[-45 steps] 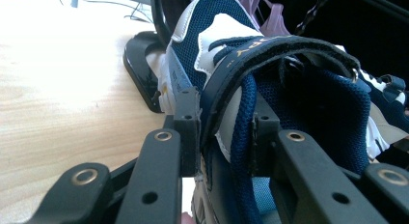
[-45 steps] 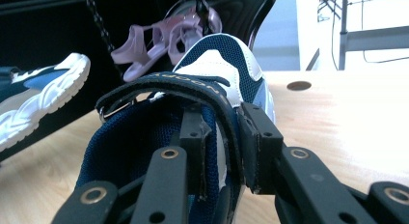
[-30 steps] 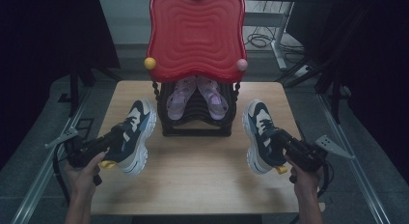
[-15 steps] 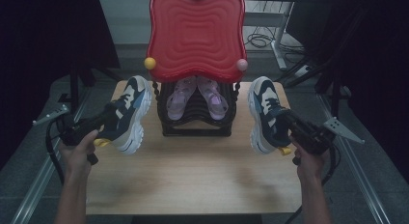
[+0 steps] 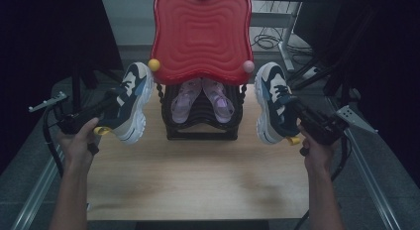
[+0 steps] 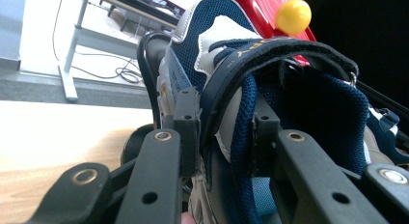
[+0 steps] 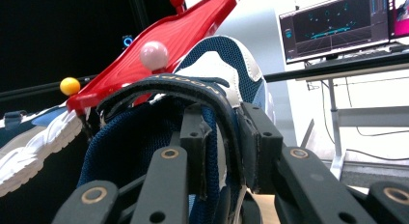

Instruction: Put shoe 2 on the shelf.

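Note:
Two navy, white and grey sneakers are held off the table on either side of a black shoe rack point(image 5: 200, 128). My left gripper point(image 5: 116, 103) is shut on the tongue and strap of the left sneaker point(image 5: 132, 96), which hangs beside the rack's left side. In the left gripper view the pads point(image 6: 185, 122) pinch the strap of that sneaker point(image 6: 299, 103). My right gripper point(image 5: 292, 115) is shut on the collar of the right sneaker point(image 5: 270, 96), right of the rack. The right gripper view shows its jaws clamping the right sneaker point(image 7: 144, 132).
A red wavy top point(image 5: 200, 31) with a yellow ball point(image 5: 154, 65) and a pink ball point(image 5: 248, 66) caps the rack. A pair of pink shoes point(image 5: 202, 98) sits on its shelf. The wooden table point(image 5: 198, 180) stretches in front. A monitor point(image 7: 337, 23) stands behind.
Both hands have lifted their sneakers off the table and carried them up and away, to the level of the rack's red top.

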A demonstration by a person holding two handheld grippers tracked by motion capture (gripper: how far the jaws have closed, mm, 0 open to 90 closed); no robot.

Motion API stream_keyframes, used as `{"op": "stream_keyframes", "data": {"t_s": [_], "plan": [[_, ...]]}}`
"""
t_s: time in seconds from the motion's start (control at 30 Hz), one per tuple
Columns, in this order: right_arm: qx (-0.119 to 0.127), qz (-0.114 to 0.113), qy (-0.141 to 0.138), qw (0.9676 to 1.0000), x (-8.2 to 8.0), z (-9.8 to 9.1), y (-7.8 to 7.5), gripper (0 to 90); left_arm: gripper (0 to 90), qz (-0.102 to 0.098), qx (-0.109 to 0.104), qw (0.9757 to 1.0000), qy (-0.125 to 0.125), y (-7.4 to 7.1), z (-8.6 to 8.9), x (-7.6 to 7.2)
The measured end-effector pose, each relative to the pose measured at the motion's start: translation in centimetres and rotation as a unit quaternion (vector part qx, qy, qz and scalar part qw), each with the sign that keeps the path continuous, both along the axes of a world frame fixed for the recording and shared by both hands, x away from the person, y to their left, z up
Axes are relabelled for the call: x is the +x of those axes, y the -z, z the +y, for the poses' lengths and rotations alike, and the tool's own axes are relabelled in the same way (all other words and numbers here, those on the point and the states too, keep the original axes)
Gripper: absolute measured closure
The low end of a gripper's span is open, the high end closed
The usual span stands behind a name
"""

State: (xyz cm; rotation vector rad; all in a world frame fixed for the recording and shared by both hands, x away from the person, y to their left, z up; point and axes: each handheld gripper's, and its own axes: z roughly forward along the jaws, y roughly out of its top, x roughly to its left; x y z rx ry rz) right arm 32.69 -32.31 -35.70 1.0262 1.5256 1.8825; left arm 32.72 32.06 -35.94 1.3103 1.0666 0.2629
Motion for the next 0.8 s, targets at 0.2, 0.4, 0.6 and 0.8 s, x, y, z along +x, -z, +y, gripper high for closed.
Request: {"op": "stream_keyframes", "data": {"t_s": [0.2, 0.4, 0.6, 0.8], "plan": [[0.002, -0.007, 0.006, 1.0000, 0.4, -0.2, -1.1, 72.7, 72.0, -0.005, 0.010, 0.9999, -0.005, -1.2, -0.1, 0.4], [0.001, -0.010, 0.010, 0.9999, 0.9, -0.5, -2.1, 72.7, 72.0, -0.005, 0.009, 0.9999, -0.010, -1.7, 0.2, 1.1], [0.002, -0.010, 0.014, 0.9999, 1.4, -0.7, -2.6, 72.7, 72.0, -0.005, 0.007, 0.9998, -0.017, -2.0, 0.3, 1.5], [0.000, -0.009, 0.017, 0.9998, 1.8, -0.7, -2.6, 72.7, 72.1, -0.009, 0.009, 0.9997, -0.023, -2.4, 0.5, 1.7]]}}
